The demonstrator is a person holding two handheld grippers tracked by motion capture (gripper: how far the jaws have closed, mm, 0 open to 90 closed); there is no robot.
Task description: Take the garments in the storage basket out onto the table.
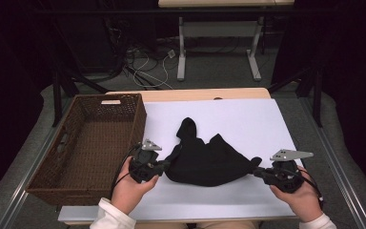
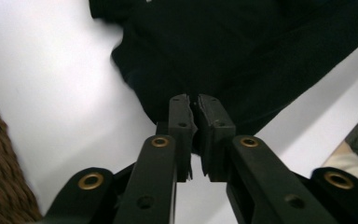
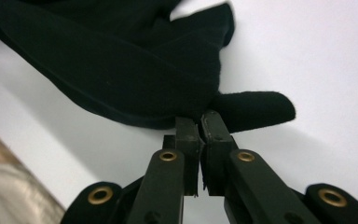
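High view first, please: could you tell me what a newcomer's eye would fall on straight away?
A crumpled black fabric garment lies on the near half of the white table top. The left gripper is clamped on its left edge and the right gripper on its right edge, each held in a hand. To the left of the garment stands a dark brown woven wicker basket, with nothing visible inside it.

Dim room, dark curtains all round. Grey floor strewn with cables; a second table stands beyond.
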